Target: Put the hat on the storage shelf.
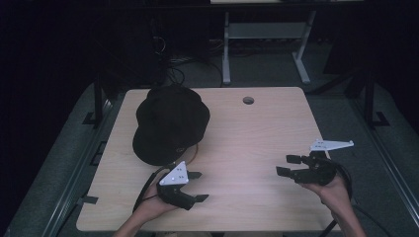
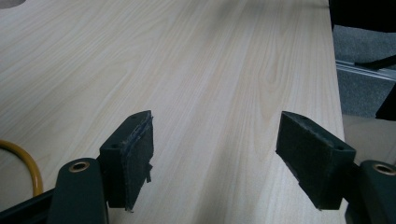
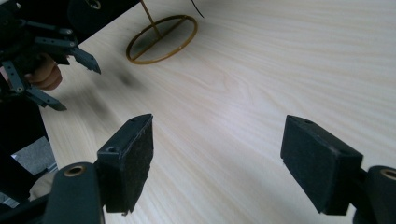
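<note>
While held low over the table (image 1: 257, 148), kept both pairs of jaws spread wide with nothing between. Left gripper (image 1: 197, 186) nearer the hat (image 1: 168, 123), lying just behind and beside its jaws on a gold stand (image 3: 161, 38); right gripper (image 1: 284, 165) well apart.

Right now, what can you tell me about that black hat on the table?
The black hat is a soft, fabric-looking cap with a rounded crown and a short brim toward the near side. It sits on a thin gold wire stand, whose ring base rests on the pale wooden table, in the far left part. A small pale mark shows near its front edge. Neither gripper touches it.
</note>
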A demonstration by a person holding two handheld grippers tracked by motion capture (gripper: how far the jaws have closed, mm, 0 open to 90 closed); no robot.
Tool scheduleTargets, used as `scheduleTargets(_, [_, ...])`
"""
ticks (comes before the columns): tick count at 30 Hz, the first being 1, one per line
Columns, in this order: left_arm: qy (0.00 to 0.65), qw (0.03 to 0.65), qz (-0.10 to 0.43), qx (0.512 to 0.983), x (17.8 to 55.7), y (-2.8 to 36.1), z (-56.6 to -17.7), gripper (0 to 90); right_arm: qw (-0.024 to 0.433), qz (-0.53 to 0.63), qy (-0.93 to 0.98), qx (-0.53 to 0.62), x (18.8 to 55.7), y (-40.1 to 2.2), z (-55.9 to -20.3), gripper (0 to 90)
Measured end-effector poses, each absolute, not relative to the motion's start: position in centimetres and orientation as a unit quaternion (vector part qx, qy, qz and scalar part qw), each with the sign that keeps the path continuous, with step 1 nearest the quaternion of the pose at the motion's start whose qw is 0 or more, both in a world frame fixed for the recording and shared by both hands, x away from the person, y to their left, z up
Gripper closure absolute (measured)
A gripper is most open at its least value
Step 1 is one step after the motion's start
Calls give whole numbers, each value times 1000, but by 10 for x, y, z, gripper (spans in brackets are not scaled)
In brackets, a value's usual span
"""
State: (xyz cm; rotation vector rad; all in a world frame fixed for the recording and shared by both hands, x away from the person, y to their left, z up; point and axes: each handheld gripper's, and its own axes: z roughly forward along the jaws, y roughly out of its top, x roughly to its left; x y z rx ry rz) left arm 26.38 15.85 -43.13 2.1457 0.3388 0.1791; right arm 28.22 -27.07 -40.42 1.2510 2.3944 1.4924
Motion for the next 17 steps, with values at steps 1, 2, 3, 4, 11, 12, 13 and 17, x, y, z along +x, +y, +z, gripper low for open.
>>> scheduleTargets(1, [138,463,73,873,264,158,-431,272,27,481,776,407,280,-272,-406,251])
scheduleTargets(2, [139,462,73,873,264,159,-431,272,26,480,775,410,278,-273,-407,251])
scheduleTargets(3, [139,462,72,873,264,159,-431,272,31,485,773,409,276,-274,-411,251])
scheduleTargets(4, [139,462,72,873,264,159,-431,272,29,485,772,411,274,-275,-412,251])
scheduleTargets(11, [143,463,71,872,265,160,-431,272,40,478,779,404,255,-273,-428,247])
scheduleTargets(12, [144,462,70,872,265,160,-431,271,42,477,779,404,251,-272,-429,243])
scheduleTargets(13, [145,463,70,872,265,160,-431,270,42,478,780,401,247,-270,-432,241])
scheduleTargets(17, [146,464,68,871,265,159,-432,269,53,493,776,389,232,-259,-443,238])
